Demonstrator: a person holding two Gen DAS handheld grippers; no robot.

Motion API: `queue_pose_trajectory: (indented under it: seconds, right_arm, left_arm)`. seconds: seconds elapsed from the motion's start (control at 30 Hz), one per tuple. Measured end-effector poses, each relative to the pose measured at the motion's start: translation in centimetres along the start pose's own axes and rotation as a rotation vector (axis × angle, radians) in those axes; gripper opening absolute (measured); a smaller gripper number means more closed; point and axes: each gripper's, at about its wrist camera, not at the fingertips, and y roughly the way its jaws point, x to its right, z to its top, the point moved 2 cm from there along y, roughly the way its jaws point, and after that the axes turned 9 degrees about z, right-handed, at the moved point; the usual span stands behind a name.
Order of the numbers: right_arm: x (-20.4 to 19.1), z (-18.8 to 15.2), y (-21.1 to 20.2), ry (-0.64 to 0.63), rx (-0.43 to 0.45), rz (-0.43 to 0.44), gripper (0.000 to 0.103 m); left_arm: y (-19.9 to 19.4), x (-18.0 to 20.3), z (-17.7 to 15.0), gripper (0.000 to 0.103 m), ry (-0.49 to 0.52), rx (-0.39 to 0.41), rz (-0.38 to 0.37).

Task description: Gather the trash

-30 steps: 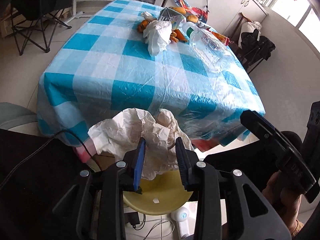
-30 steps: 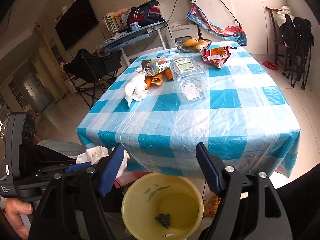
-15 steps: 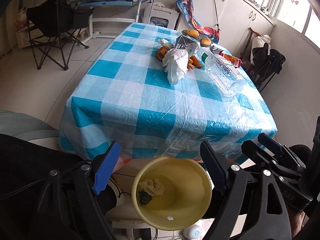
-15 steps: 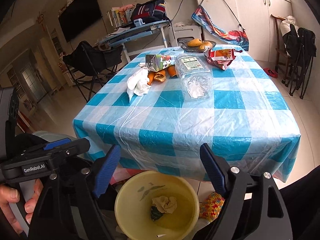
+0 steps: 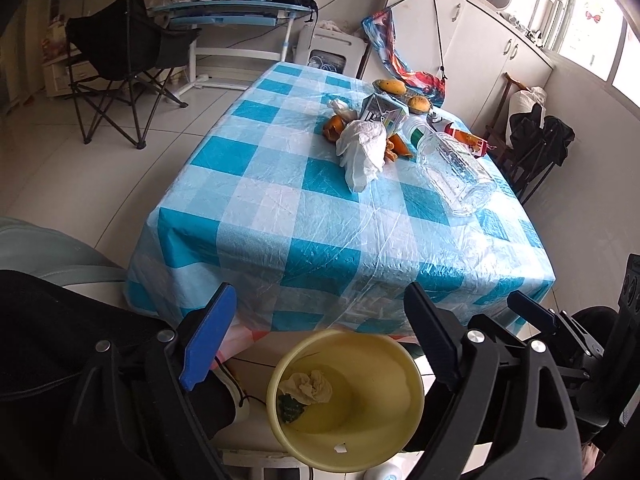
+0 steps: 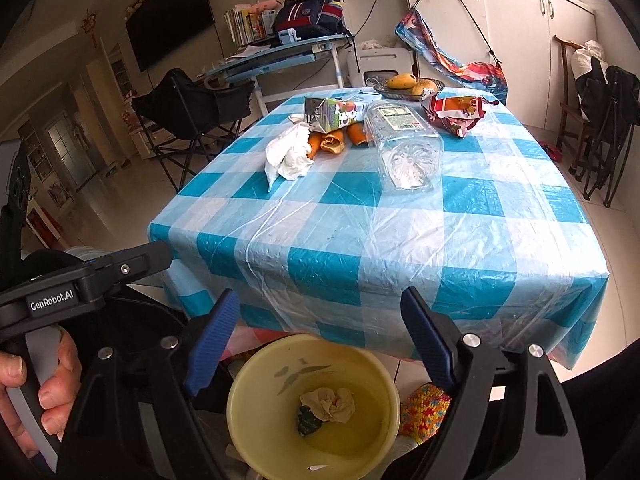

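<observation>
- Left gripper (image 5: pixel 316 344): its jaws are spread wide with nothing between them, above the yellow bin (image 5: pixel 345 400) on the floor at the near edge of the surface (image 5: pixel 280 208).
- In the bin lie two pieces: one crumpled paper wad (image 5: pixel 307 387) and one dark scrap (image 5: pixel 291 407) beside it.
- On the surface, far side, left to right: one white tissue wad (image 5: pixel 362 152), several orange peels (image 6: pixel 332 142) (I count about three), one carton (image 6: pixel 334 114), one clear plastic bottle (image 6: pixel 406 148) on its side, one snack bag (image 6: pixel 456 114).
- Right gripper (image 6: pixel 320 344): jaws likewise wide apart, empty, over the bin.
- Risks, as I judge: the bottle could roll away if nudged; the thin tissue may snag peels; the slippery plastic cover could shift.
</observation>
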Motion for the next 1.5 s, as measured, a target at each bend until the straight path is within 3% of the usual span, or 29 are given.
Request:
queue_pose_trajectory:
  seconds: [1.5]
  right_arm:
    - [-0.94,-0.52,0.88,-0.041,-0.045,0.011,0.08]
  left_arm:
    - [0.2,-0.28,0.11,0.092,-0.004,0.007,0.023]
